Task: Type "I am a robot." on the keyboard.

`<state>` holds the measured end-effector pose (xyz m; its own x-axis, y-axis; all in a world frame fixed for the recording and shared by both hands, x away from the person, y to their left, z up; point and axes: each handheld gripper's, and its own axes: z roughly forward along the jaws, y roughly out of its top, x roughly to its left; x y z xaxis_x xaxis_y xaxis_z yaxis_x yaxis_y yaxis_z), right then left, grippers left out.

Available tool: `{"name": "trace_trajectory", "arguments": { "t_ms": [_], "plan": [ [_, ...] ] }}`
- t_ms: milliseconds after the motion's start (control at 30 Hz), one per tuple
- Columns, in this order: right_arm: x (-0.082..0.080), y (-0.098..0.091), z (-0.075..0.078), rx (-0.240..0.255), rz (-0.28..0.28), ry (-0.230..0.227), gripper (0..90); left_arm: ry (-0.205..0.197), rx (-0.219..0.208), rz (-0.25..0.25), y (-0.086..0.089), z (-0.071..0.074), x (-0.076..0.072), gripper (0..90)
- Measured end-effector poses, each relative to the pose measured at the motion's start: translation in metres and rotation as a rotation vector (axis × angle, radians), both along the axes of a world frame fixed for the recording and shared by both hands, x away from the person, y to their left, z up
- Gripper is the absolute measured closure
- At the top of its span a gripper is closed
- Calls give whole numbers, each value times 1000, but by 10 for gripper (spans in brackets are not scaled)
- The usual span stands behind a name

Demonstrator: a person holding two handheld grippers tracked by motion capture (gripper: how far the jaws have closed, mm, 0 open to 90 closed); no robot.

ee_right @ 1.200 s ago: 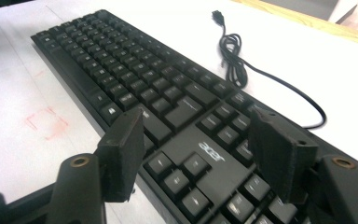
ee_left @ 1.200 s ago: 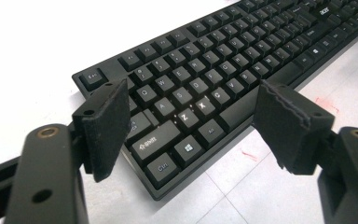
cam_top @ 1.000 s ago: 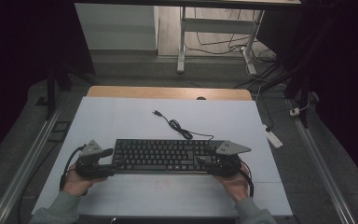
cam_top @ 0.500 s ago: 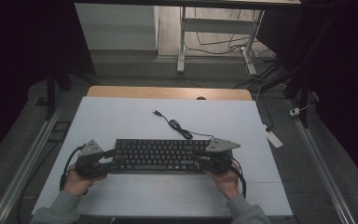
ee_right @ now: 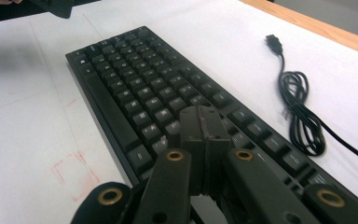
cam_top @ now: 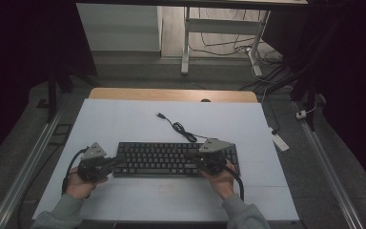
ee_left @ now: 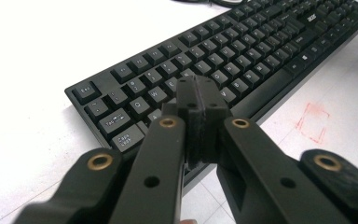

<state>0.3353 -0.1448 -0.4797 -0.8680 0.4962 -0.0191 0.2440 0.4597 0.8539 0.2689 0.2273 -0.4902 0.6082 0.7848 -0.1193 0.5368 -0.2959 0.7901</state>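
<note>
A black keyboard (cam_top: 162, 160) lies flat on the white table, and its black cable (cam_top: 178, 126) coils away toward the far side. My left gripper (cam_top: 118, 162) sits at the keyboard's left end. In the left gripper view its jaws (ee_left: 196, 88) have just been closing and now meet over the left-hand keys (ee_left: 242, 42) with nothing between them. My right gripper (cam_top: 191, 158) hovers over the right part of the keyboard. Its jaws (ee_right: 200, 116) have also just been closing and are pressed together, empty, above the keys (ee_right: 135, 70). The cable (ee_right: 303, 116) lies to their right.
The white table top (cam_top: 124, 124) has a wooden far edge (cam_top: 171, 94). A faint red square mark (ee_left: 314, 121) is drawn on the table in front of the keyboard. A white power strip (cam_top: 279, 140) lies on the floor to the right.
The right hand and its gripper have moved left along the keyboard, from its right end to over the keys. The left hand has stayed where it was.
</note>
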Motion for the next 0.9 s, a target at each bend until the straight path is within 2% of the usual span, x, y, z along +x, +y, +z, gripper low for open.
{"name": "trace_trajectory", "arguments": {
  "t_ms": [200, 400, 900],
  "plan": [
    [8, 20, -5, -10, 15, 16, 896, 20, 19, 8, -1, -5, 6, 891],
    [15, 37, -11, -43, 21, 35, 895, 54, 57, 23, -2, -16, 11, 890],
    [31, 69, -23, -79, 28, 76, 895, 83, 82, 42, 0, -29, 17, 889]
  ]
}}
